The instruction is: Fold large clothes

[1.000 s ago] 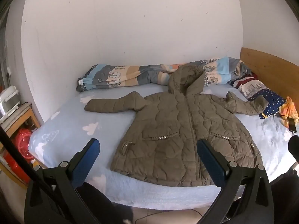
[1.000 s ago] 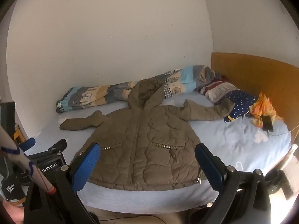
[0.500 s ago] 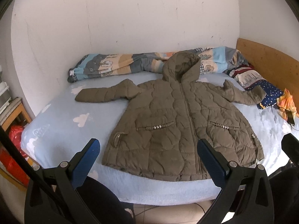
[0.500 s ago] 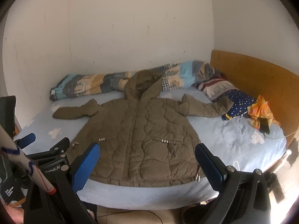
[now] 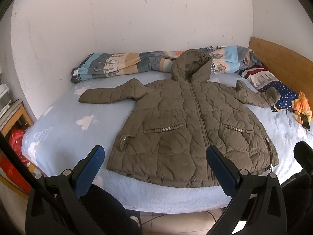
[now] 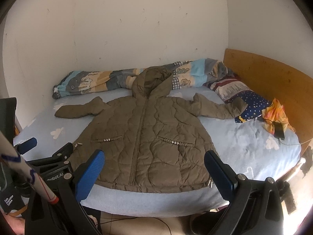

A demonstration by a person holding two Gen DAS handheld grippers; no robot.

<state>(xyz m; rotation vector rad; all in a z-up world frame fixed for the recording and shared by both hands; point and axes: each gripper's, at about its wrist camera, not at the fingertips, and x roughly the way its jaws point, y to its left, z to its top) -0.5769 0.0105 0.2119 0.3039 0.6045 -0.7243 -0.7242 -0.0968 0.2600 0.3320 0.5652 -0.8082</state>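
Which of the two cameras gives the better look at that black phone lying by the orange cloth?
The right wrist view: the black phone lies whole beside the orange cloth. In the left wrist view the phone sits squeezed at the picture's edge.

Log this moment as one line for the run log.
stage: pre-grasp | jacket: flat on bed, zipped, sleeves spread | left gripper: open, empty | right gripper: open, empty | folds: none yet

Light blue cloud-print sheet over bed; striped cartoon quilt rolled along white wall; starry navy pillow by wooden headboard; orange cloth touching black phone.
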